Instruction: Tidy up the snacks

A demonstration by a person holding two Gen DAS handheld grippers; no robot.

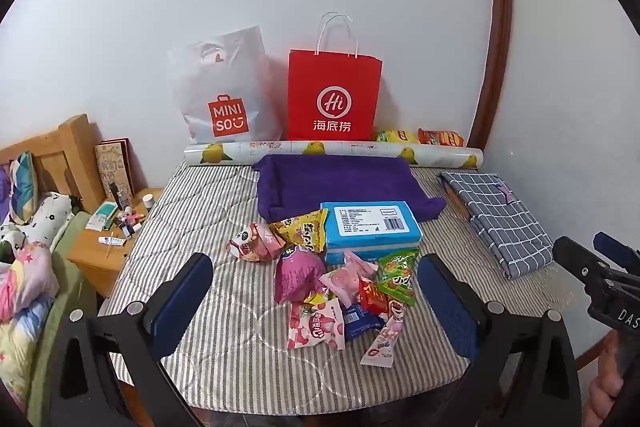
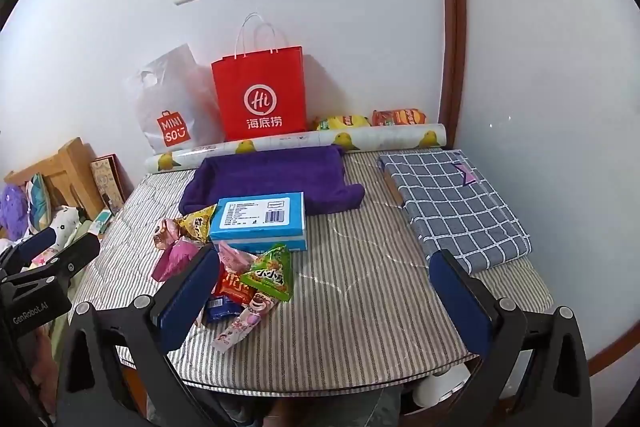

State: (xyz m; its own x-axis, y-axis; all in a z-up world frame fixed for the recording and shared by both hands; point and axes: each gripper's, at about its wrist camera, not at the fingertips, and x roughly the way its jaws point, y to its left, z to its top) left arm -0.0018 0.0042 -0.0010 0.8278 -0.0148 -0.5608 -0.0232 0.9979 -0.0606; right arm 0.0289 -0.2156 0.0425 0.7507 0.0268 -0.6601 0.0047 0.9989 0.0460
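Note:
A pile of small snack packets [image 1: 340, 279] lies on the striped table cover, just in front of a blue box [image 1: 370, 231]; the pile also shows in the right wrist view [image 2: 240, 275], next to the box [image 2: 262, 221]. A green triangular packet [image 1: 398, 277] [image 2: 272, 275] lies at the pile's right. My left gripper [image 1: 316, 291] is open and empty, held above the near edge with the pile between its fingers. My right gripper [image 2: 324, 291] is open and empty, to the right of the pile. A red paper bag [image 1: 334, 95] [image 2: 262, 95] stands at the back wall.
A white Miniso plastic bag [image 1: 224, 95], a roll of lemon-print paper [image 1: 332, 151], a purple towel [image 1: 340, 183] and two chip bags [image 1: 420, 137] lie at the back. A folded checked cloth [image 2: 452, 195] lies on the right. A bedside table [image 1: 112, 239] and a bed stand at the left.

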